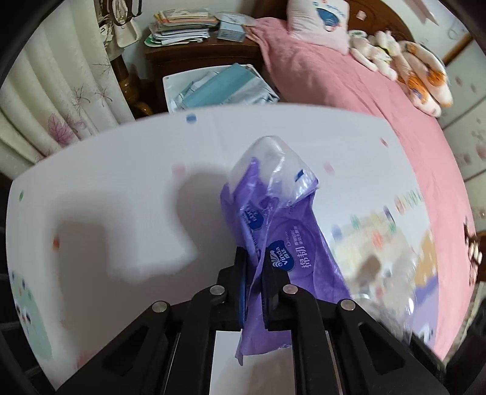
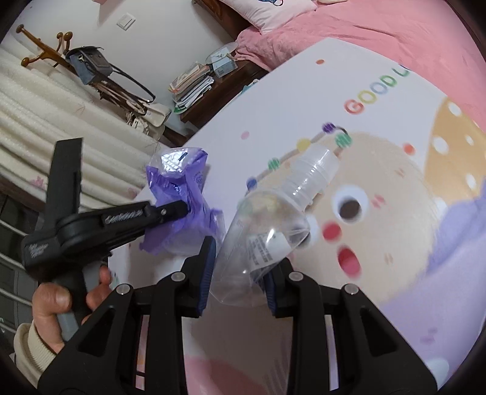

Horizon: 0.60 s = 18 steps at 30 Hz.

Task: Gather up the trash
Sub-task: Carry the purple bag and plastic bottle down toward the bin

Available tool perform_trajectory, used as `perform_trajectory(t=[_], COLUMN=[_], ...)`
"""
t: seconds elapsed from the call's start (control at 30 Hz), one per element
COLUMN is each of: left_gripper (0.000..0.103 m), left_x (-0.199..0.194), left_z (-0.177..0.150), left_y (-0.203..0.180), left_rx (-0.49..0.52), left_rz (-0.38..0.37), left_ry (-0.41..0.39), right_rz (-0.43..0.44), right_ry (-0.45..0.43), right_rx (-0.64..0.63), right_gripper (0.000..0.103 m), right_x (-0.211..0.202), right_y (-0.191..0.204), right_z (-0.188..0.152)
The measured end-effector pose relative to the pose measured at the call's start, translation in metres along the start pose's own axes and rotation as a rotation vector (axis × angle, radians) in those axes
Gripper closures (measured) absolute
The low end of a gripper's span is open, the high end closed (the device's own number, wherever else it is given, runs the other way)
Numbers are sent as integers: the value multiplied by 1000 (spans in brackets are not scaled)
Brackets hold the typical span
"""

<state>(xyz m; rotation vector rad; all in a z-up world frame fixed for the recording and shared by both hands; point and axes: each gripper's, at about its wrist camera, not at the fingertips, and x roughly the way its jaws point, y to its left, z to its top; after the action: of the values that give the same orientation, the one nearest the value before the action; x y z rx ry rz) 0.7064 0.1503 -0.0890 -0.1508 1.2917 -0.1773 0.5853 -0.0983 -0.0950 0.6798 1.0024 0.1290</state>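
Note:
My left gripper (image 1: 253,267) is shut on an empty purple tissue wrapper (image 1: 273,224) and holds it above the white printed table (image 1: 121,182). The wrapper also shows in the right wrist view (image 2: 182,188), pinched by the left gripper (image 2: 185,209) at the left. My right gripper (image 2: 240,258) is shut on a crushed clear plastic bottle (image 2: 273,224), whose neck points up and away. The bottle shows blurred in the left wrist view (image 1: 388,273) at the right.
The table carries a cartoon print with the word GOOD (image 2: 370,94). A pink bed (image 1: 364,91) lies beyond it. A white bin with blue packets (image 1: 212,88) and a nightstand with stacked papers (image 1: 182,27) stand behind the table. Curtains (image 1: 60,97) hang at the left.

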Motion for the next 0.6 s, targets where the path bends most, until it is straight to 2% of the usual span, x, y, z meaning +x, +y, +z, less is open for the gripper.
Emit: perform_trajectory(t=[0.27,0.47,0.6], left_gripper=[98,98,98], left_x=[-80,-143,-175], left_z=[-125,-245,-331], left_y=[-27,-60,-82], left_rx=[53,68,31], left_rz=[-42,11,60], left_ry=[-20,-72,-115], right_rz=[55,102,141], right_ry=[32,101,155], right_rx=[-87,-237,-375], right_gripper=[77,77,77], right_x=[-85,-158,-206], right_y=[-12,-30,-47], right_z=[-72,-137,-181])
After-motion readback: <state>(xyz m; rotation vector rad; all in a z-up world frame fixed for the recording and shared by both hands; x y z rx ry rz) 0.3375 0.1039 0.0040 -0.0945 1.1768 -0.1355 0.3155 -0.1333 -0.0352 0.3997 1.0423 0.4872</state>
